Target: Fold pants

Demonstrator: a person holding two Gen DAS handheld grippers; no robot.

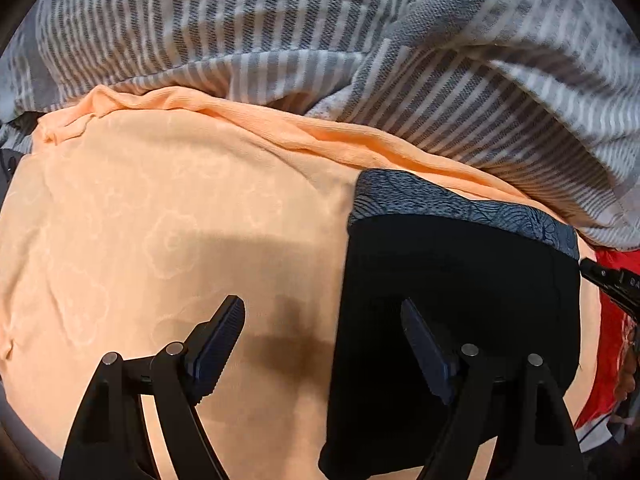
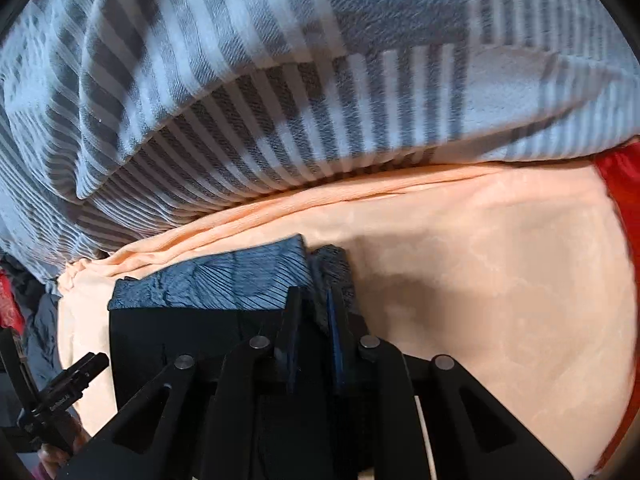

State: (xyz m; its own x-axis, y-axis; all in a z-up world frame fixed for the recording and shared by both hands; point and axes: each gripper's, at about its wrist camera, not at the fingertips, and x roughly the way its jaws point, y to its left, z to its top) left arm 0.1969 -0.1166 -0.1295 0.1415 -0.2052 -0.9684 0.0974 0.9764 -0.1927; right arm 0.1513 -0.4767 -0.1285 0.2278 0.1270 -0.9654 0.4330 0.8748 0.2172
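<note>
The black pants [image 1: 460, 300] are lying compactly folded at lower right, seemingly nearly finished, with the right gripper [image 2: 314, 344] pinching their patterned edge in narrow jaws while the left gripper [image 1: 320, 344] is hovering with jaws wide.

both views look forward and down from close above the orange sheet [image 1: 160, 208], facing the striped blanket [image 1: 280, 20]. the left wrist view sits left of the black pants [image 1: 460, 280]; the right wrist view sits over their right edge. both share pants, sheet, blanket.
</note>
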